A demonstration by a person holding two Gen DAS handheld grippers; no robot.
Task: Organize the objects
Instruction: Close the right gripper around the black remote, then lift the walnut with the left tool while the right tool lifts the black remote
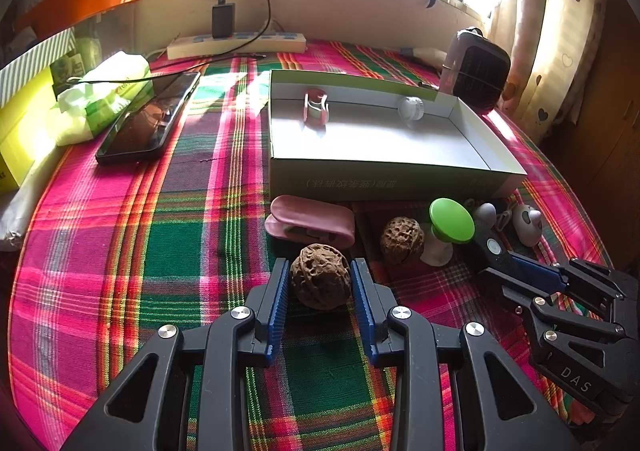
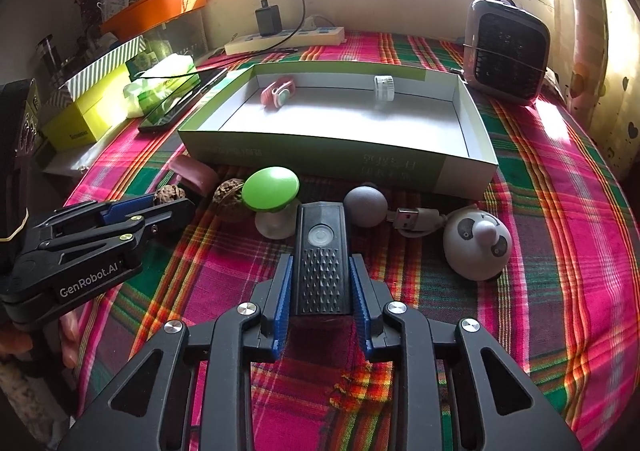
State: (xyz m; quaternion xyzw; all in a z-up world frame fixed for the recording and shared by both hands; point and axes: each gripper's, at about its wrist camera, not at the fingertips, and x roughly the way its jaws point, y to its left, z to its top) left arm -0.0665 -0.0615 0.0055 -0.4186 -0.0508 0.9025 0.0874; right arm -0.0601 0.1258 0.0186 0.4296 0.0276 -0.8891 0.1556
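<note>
Plaid tablecloth (image 1: 132, 251) fills both views. Open shallow box (image 2: 460, 119), upper centre, holds only a pink roller (image 2: 277, 93) and a white cap (image 2: 384, 88). Loose in front of it: pink case (image 1: 310, 223), panda toy (image 2: 476, 247), green mushroom lamp (image 2: 272, 191), second walnut (image 1: 401, 240). Right gripper (image 2: 322, 283) pinches a black light (image 2: 322, 251), bottom centre; left gripper (image 1: 320, 283) brackets a walnut (image 1: 320, 276), pads touching. Roughly a quarter done.

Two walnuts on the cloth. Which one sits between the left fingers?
The nearer walnut, between the left gripper's blue fingers. The other walnut lies farther, beside the green mushroom toy.
</note>
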